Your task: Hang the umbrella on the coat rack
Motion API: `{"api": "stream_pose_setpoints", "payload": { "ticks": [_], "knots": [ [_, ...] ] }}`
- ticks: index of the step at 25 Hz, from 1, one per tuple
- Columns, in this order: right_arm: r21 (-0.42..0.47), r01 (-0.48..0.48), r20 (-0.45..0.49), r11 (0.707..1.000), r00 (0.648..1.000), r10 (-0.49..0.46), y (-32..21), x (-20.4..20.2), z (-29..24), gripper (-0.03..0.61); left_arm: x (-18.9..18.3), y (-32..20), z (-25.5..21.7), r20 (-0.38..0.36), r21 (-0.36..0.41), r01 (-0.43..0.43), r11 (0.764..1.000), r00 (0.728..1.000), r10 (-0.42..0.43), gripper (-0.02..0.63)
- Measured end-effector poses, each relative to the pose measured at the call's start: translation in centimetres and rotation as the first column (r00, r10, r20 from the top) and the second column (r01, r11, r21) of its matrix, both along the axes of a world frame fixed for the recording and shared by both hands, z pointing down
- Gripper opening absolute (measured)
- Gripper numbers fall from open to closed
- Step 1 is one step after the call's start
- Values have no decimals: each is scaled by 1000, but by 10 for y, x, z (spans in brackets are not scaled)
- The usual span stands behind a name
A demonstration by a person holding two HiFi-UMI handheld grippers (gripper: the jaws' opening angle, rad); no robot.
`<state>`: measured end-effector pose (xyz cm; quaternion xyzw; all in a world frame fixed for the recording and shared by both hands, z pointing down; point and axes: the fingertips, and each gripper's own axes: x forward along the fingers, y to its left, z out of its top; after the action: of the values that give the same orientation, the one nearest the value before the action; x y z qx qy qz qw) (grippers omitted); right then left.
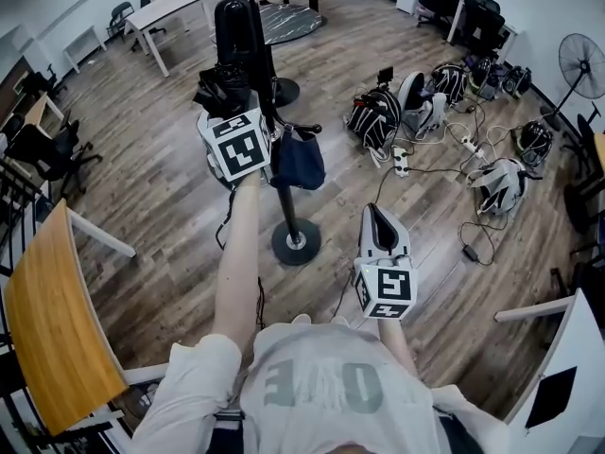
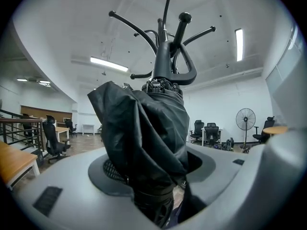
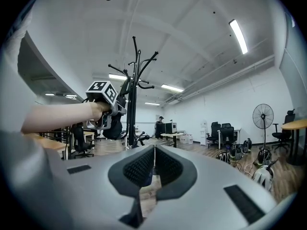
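My left gripper [image 1: 225, 97] is shut on a folded black umbrella [image 1: 219, 83], raised right against the black coat rack [image 1: 284, 192]. In the left gripper view the umbrella's crumpled fabric [image 2: 144, 138] fills the gap between the jaws of the left gripper [image 2: 153, 176]. Its upper end sits just below the coat rack's head, where curved hooks [image 2: 184, 73] branch out. My right gripper [image 1: 383, 227] hangs lower, right of the rack's round base [image 1: 296, 242]. Its jaws meet with nothing in them, as the right gripper view shows of the right gripper [image 3: 153, 164]. That view also shows the coat rack [image 3: 134, 95] and the left gripper [image 3: 103, 107].
A dark blue bag [image 1: 298, 159] hangs on a low hook of the rack. Backpacks and cables [image 1: 416, 107] lie on the wooden floor to the right, with a floor fan [image 1: 581, 64] beyond. A wooden table [image 1: 57, 320] is at the near left, and office chairs [image 1: 473, 12] stand at the back.
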<state>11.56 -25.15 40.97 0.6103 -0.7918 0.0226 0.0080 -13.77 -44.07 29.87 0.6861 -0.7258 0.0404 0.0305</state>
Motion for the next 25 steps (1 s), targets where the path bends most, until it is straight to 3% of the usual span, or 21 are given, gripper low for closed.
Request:
{"api": "stream_pose_setpoints", "payload": {
  "ticks": [10,25],
  "knots": [
    [-17,13,-11,1000,1000,-14,-3,-7,6,31,11,-8,2,-43,35,-53,998,998,54,293],
    [-42,59,-9,997,998,-59,-3,-24,16,32,29,6,7,-10,79,-175,982,984,176,318]
  ]
}}
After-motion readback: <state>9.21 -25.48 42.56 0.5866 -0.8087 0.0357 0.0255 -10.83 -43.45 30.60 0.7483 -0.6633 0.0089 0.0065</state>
